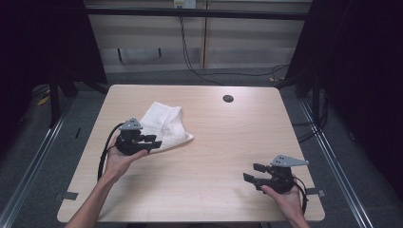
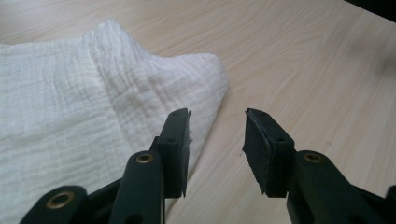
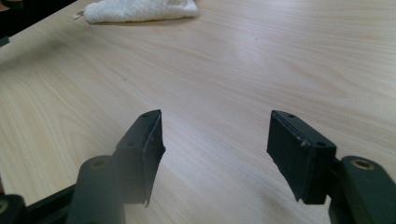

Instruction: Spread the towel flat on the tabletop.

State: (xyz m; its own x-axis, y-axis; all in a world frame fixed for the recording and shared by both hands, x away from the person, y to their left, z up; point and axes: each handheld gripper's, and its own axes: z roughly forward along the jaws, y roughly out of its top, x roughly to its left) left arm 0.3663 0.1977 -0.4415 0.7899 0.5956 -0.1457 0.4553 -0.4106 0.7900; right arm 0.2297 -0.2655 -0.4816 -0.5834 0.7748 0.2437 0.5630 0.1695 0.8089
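Jaws of the left gripper (image 2: 217, 135) are spread, nothing between them — one pad overlaps the white cloth's (image 1: 164, 124) near edge, at 10 o'clock on the desk (image 1: 223, 142). Right gripper (image 1: 254, 173) idles agape at 4 o'clock. Risk: closing now nips a single layer, or bare wood — the fold drags.

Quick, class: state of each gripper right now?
Left gripper: open, holding nothing, jaws at the edge of the white cloth.
Right gripper: open, holding nothing, over bare table.
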